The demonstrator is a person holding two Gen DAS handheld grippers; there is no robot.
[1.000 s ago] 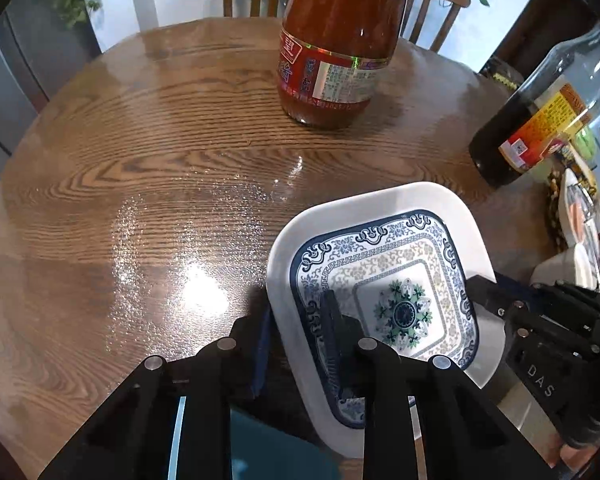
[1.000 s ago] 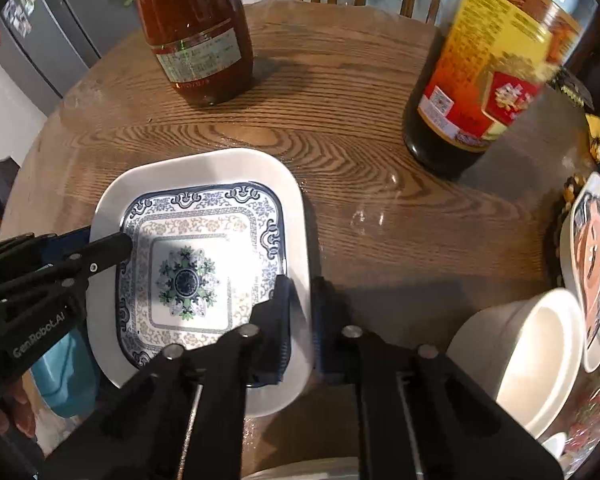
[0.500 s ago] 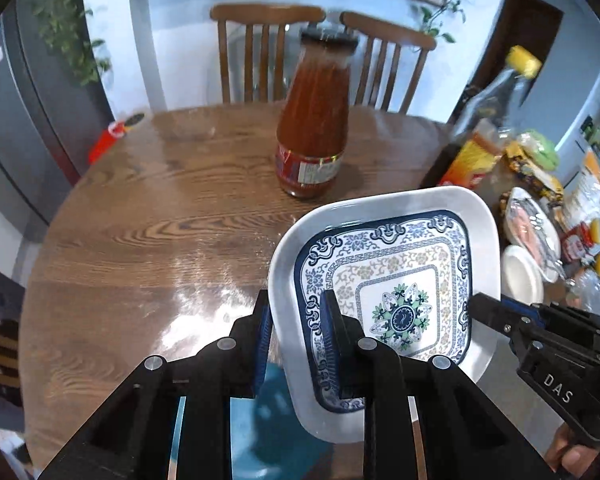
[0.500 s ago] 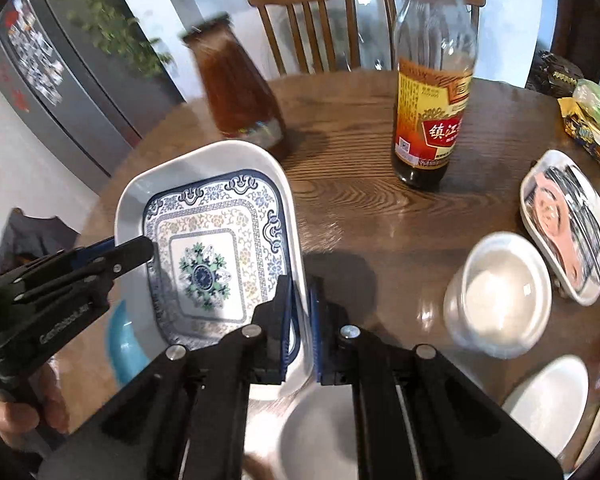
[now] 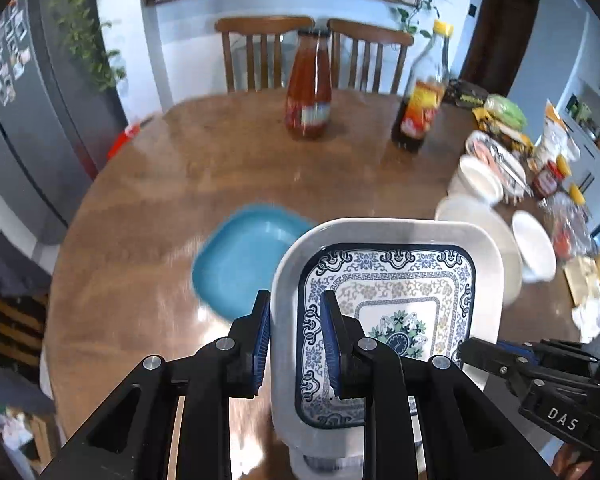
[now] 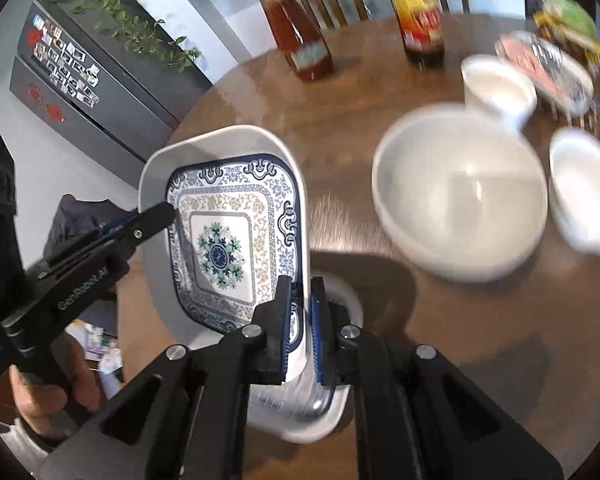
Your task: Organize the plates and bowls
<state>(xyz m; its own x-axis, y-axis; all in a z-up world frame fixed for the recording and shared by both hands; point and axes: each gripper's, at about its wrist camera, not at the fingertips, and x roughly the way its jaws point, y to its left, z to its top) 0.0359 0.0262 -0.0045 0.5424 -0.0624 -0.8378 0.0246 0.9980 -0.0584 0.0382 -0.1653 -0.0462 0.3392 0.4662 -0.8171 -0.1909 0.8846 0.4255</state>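
Patterned square plate [image 5: 396,280] held aloft over the surface's [image 5: 204,168] near edge, rims pinched by left gripper [image 5: 294,332] and "DAS"-lettered right gripper [image 6: 298,308] jaws.

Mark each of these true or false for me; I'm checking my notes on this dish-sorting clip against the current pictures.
1. Both claws grip the patterned square plate. True: left claw and right claw pinch opposite rims.
2. The plate rests flat on the table. False: it is held above it.
3. A blue plate lies on the table. True.
4. The red sauce bottle lies on its side. False: it stands upright.
5. The large white bowl holds food. False: it looks empty.
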